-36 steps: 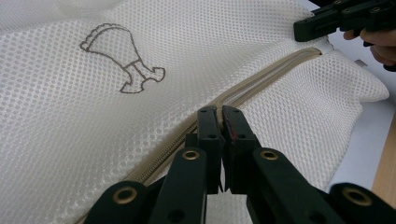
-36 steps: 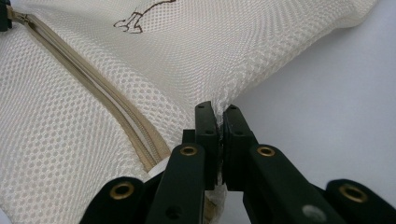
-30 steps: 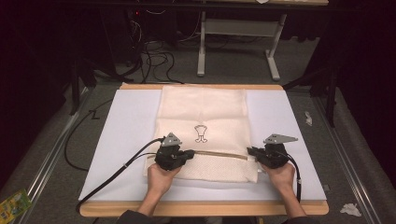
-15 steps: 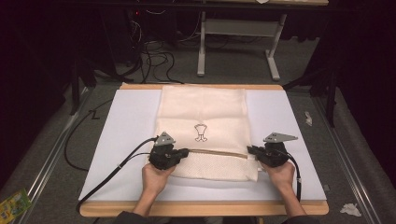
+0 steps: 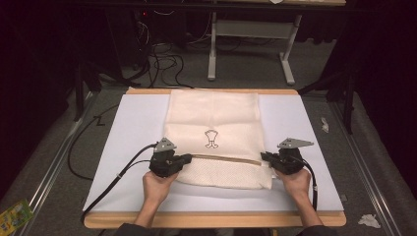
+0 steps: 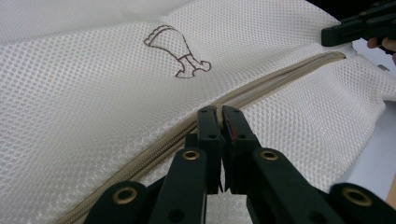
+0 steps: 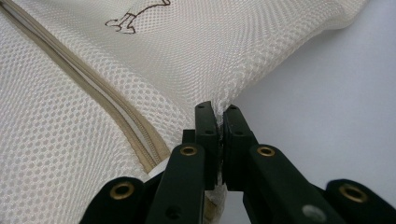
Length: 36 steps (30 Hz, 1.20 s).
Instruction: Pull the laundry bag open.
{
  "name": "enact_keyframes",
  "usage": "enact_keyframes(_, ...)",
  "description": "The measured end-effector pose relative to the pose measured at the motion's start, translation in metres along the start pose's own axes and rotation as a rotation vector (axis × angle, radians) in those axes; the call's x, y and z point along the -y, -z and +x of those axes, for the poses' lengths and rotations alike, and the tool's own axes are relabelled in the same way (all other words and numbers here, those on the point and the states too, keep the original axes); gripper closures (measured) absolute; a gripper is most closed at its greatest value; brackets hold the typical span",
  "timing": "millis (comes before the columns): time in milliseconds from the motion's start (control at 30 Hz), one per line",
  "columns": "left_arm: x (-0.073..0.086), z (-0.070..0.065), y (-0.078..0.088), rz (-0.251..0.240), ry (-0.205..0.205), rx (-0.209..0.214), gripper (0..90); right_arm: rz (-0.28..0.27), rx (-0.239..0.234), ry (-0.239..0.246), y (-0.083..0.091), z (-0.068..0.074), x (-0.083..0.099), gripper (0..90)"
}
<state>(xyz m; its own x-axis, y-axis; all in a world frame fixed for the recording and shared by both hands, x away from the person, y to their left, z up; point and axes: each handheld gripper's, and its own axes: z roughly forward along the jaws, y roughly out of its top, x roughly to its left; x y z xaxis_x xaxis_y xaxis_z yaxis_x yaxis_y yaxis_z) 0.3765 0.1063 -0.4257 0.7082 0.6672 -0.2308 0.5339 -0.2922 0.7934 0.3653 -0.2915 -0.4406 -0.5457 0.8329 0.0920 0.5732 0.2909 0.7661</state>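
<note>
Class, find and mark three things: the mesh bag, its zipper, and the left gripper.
mesh bag (image 5: 211, 110), high view, upper cloth panel.
zipper (image 5: 231, 159), high view, middle of the tan strip.
left gripper (image 6: 219, 115), left gripper view, between the closed fingertips.

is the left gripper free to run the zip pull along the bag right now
Probably yes: the left gripper is shut at the zipper, the track toward the right gripper looks unobstructed, and that one pins the mesh bag edge.

Cream mesh bag — flat on table, zipper tan.
</note>
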Motion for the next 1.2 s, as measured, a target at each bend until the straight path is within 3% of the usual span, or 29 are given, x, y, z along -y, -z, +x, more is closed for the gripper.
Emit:
enact_keyframes(233, 0.001, 0.001, 0.001, -0.002, -0.003, -0.011, 87.1, 0.003, -0.006, 0.005, -0.001, 0.000, -0.001, 88.2)
enact_keyframes(533, 0.004, 0.011, 0.012, -0.021, 0.028, -0.025, 87.1, 0.005, 0.007, 0.004, 0.000, -0.001, -0.001, 88.2)
enact_keyframes(900, 0.001, 0.016, 0.020, -0.032, 0.024, -0.046, 87.1, -0.001, 0.015, -0.002, 0.002, -0.004, -0.002, 88.3)
enact_keyframes(1000, 0.001, 0.017, 0.022, -0.028, 0.017, -0.068, 87.1, 0.000, 0.019, -0.003, 0.002, -0.004, -0.002, 88.3)
enact_keyframes(1200, 0.005, 0.025, 0.029, -0.044, 0.053, -0.062, 87.1, 0.004, 0.018, -0.003, 0.003, -0.006, -0.001, 88.3)
